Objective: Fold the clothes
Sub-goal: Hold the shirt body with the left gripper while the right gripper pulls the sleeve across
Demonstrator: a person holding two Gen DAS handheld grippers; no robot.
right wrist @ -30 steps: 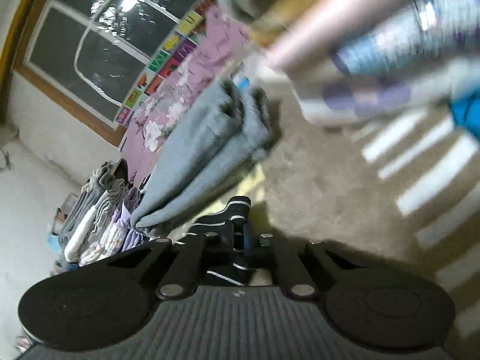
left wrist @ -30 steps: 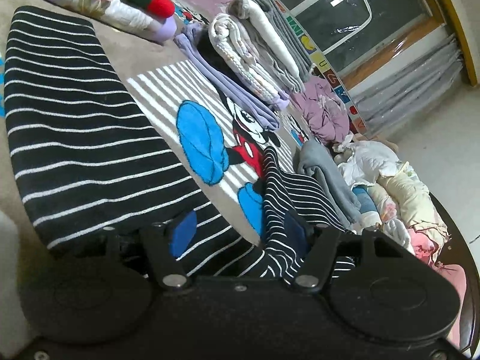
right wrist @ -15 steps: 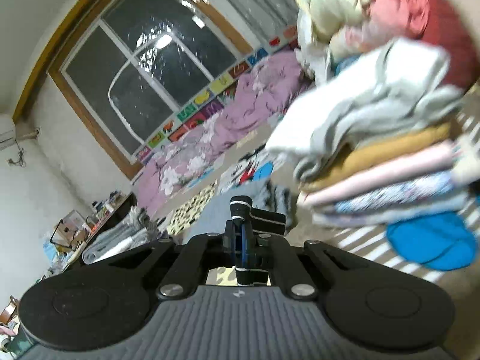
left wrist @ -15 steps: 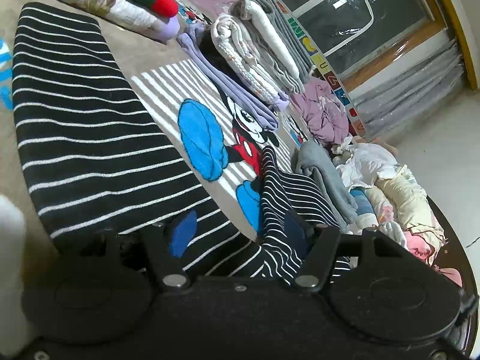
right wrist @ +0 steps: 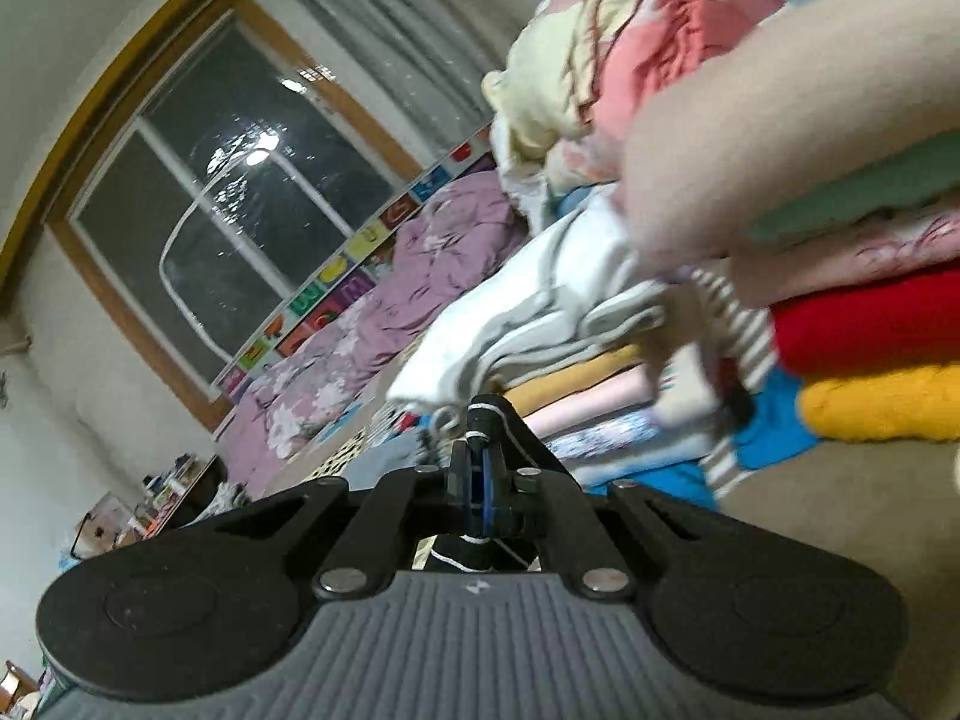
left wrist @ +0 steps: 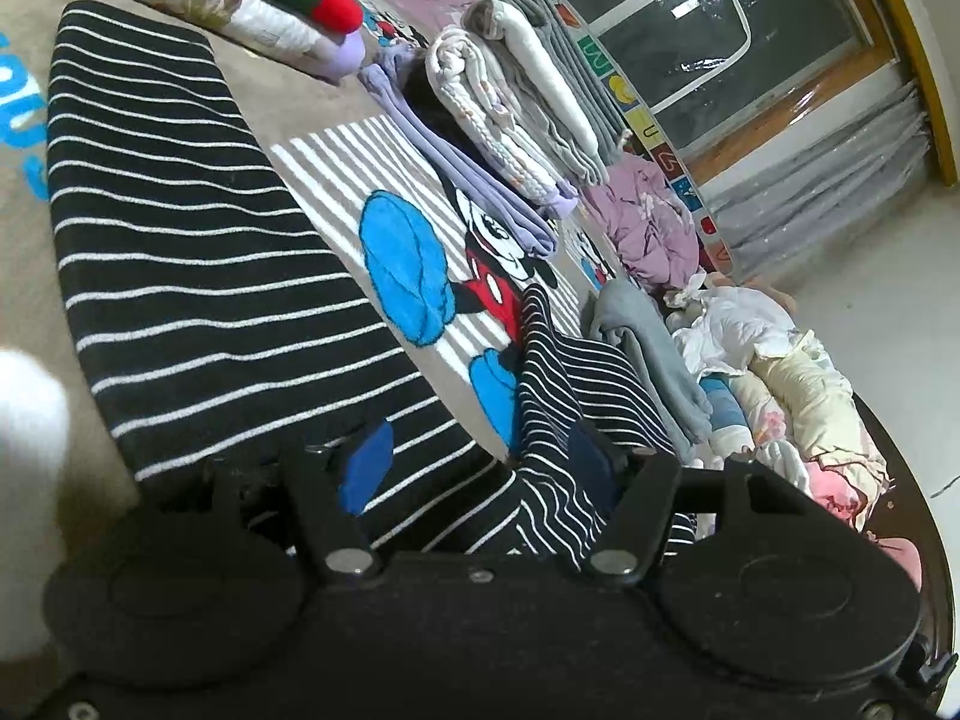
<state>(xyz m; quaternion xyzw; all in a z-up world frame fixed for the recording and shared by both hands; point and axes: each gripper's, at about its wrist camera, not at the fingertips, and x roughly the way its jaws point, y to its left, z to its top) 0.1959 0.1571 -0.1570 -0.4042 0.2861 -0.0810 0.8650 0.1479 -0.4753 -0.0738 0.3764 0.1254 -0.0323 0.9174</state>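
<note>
A black garment with thin white stripes (left wrist: pixel 198 276) lies as a long flat band on the rug in the left wrist view. Its near end bunches into a raised fold (left wrist: pixel 558 384) by the right-hand finger. My left gripper (left wrist: pixel 478 468) is open and low over that near end, with the cloth lying between its blue pads (left wrist: pixel 367 468). In the right wrist view my right gripper (right wrist: pixel 477 480) is shut on a pinch of the same black striped cloth (right wrist: pixel 485 414), lifted off the floor. The rest of that cloth hangs hidden below the jaws.
A cartoon-mouse rug (left wrist: pixel 492 276) lies beside the garment, with a folded pile (left wrist: pixel 516 108), a rolled purple blanket (left wrist: pixel 270 18) and an unfolded heap (left wrist: pixel 780 372) around it. In the right wrist view a stack of folded clothes (right wrist: pixel 870 348) and a blurred arm (right wrist: pixel 780 108) are close.
My right gripper, still shut on the striped cloth, has swung up from the carpet and now faces the clothes stack and window. The left gripper has barely shifted.
</note>
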